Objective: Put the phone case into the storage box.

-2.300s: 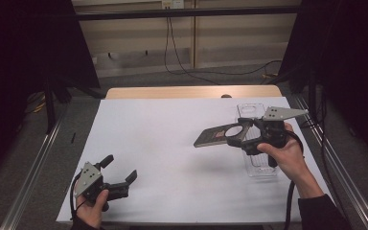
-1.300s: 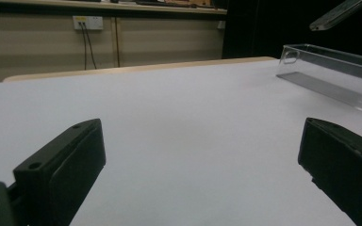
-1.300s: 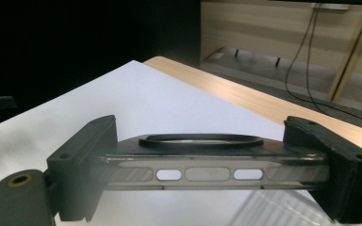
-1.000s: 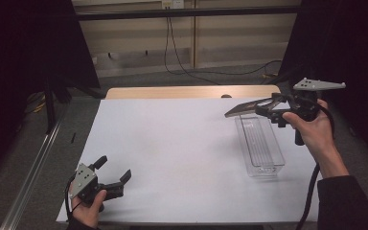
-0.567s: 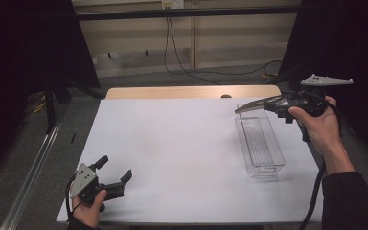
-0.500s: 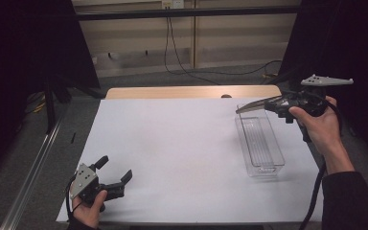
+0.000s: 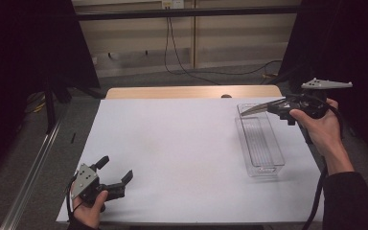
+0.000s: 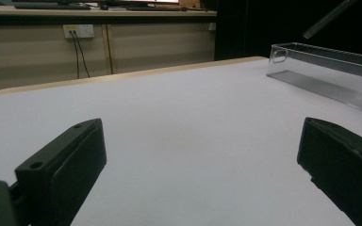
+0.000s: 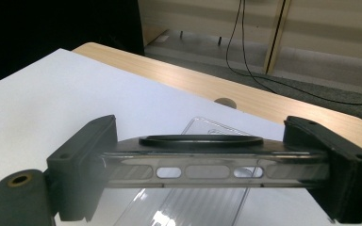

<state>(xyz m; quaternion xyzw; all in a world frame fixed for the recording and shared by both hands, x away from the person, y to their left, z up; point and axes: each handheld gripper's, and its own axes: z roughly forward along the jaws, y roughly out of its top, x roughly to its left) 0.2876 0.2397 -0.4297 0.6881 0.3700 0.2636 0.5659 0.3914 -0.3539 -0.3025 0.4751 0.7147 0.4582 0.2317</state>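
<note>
1. The right gripper hangs over the far end of the clear bin, clamped on a clear lid with a black ring.
2. The left gripper, well left of the bin, gapes wide, holding nothing.
3. No readable writing.

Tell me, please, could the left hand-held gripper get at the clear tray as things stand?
Probably yes: the left hand-held gripper is open, and only bare white table lies between it and the clear tray, though it sits far off.
</note>
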